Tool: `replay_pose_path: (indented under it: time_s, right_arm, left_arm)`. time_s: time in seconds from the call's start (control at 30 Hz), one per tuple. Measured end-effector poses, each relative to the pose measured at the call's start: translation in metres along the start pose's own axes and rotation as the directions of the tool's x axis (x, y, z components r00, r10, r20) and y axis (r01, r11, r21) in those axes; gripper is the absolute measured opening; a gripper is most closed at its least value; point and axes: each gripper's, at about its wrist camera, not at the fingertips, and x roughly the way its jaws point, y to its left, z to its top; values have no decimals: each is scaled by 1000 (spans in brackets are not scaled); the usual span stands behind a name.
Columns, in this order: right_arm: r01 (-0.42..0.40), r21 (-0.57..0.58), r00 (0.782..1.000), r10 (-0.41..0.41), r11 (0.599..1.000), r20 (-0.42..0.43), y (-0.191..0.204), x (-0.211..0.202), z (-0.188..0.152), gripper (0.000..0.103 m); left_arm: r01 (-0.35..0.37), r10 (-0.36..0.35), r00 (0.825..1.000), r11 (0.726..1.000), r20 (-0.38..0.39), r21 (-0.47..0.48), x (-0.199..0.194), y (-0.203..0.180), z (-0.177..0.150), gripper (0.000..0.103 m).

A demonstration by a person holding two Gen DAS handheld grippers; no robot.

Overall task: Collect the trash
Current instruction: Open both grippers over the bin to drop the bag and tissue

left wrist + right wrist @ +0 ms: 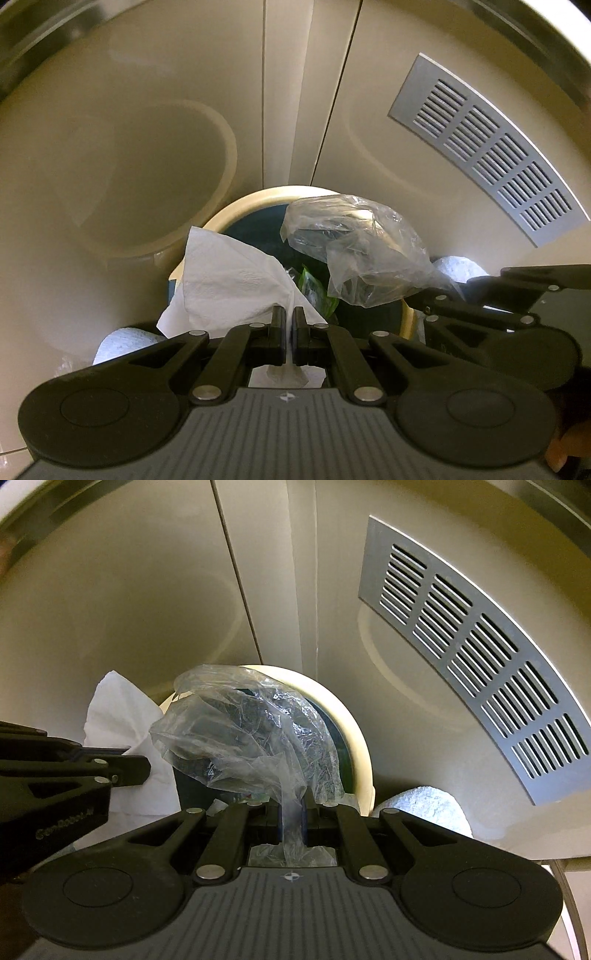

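Right now my left gripper (289,319) is clenched on a white paper napkin (229,277), and my right gripper (291,805) pinches a crumpled clear plastic bag (240,731). Both pieces hang over the cream-rimmed bin (236,206), which stands against a beige cabinet with a grey vent grille (480,657).

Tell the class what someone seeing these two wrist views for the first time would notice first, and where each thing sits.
The left gripper pinches a white paper napkin and the right gripper pinches a crumpled clear plastic bag, side by side over a cream-rimmed bin. On the cabinet panel behind, to the right, a grey slotted vent stands out.
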Motion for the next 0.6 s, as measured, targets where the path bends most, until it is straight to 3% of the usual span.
replay_pose_path:
  time_s: [0.4, 0.5, 0.53, 0.57, 0.6]
  right_arm:
    - [-23, 23, 998, 24, 999, -51, -6, 26, 10, 13]
    - [-25, 28, 998, 27, 999, -56, -7, 26, 12, 28]
    - [-26, 31, 998, 28, 999, -57, -8, 24, 12, 43]
    - [-27, 34, 998, 29, 999, -56, -8, 24, 12, 54]
    - [-32, 36, 998, 34, 999, -52, -8, 24, 12, 57]
  left_arm:
    - [-12, 11, 999, 1000, -53, -6, 32, 3, 7, 3]
    - [-5, 4, 999, 1000, -49, -12, 34, 5, 7, 4]
    - [-4, 4, 999, 1000, -44, -12, 34, 6, 5, 5]
    - [-1, 1, 999, 1000, -41, -12, 33, 7, 5, 8]
    - [4, -5, 999, 1000, -40, -14, 33, 8, 4, 17]
